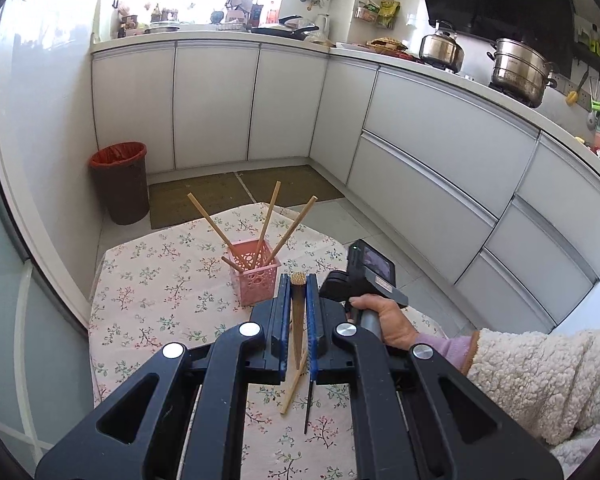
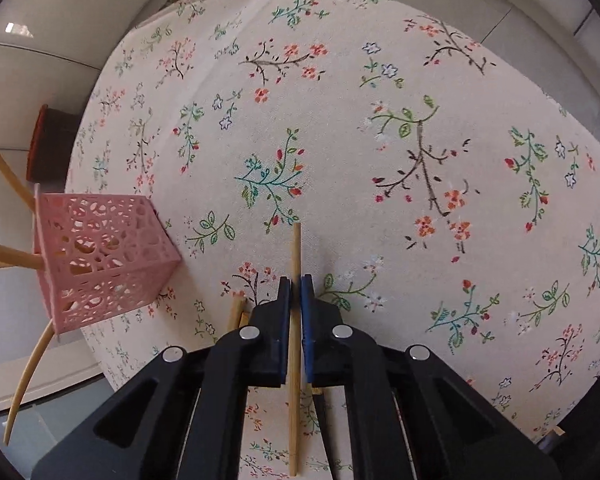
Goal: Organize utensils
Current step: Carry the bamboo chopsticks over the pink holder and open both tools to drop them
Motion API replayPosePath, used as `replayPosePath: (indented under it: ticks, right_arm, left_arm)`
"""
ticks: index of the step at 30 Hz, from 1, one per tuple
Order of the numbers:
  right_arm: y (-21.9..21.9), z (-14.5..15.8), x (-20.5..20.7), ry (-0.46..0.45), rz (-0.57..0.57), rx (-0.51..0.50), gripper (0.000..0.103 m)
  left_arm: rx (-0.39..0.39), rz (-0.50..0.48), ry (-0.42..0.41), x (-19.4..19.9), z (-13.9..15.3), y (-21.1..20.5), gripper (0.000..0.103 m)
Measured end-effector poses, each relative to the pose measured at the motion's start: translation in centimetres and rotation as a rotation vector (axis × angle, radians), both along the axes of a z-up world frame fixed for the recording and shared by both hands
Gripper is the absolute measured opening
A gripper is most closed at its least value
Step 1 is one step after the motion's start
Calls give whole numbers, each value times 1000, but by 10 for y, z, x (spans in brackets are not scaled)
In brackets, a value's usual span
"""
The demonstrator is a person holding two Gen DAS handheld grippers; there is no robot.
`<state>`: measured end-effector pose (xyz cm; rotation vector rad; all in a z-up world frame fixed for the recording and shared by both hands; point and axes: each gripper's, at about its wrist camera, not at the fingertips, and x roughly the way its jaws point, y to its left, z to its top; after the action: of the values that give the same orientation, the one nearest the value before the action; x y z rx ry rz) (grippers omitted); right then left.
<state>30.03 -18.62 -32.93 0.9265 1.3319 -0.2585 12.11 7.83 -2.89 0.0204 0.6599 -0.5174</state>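
In the right wrist view the floral counter (image 2: 380, 140) lies bare across the upper and right frame, giving open passage. At left stands the pink holder (image 2: 100, 256); its chopsticks (image 1: 266, 220) splay outward, crowding the air above its mouth.

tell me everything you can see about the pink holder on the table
The pink holder is a small square basket that looks like plastic, its walls pierced with round and oval cut-outs. It stands upright on the floral tablecloth, open at the top. Several light wooden chopsticks stand in it, leaning outward in different directions, and one tip pokes out through a side hole. Neither gripper touches it; it sits just beyond the left gripper.
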Motion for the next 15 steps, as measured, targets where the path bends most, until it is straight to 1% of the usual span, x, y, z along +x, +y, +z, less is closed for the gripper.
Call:
replayPosePath:
  ticks: [2, 4, 6, 11, 15]
  right_arm:
    - [-9, 18, -17, -62, 25, 4, 5]
    - [-17, 44, -35, -140, 54, -2, 5]
    - [-19, 75, -54, -234, 87, -21, 5]
    - [-25, 144, -100, -430, 166, -66, 5]
    - [-26, 187, -115, -536, 217, -104, 6]
  left_arm:
    - [-15, 15, -15, -3, 6, 2, 6]
    - [-31, 32, -29, -5, 13, 1, 6]
    - [-49, 46, -40, -7, 19, 0, 6]
    - [-82, 85, -74, -10, 34, -7, 6]
    - [-92, 104, -90, -8, 44, -15, 6]
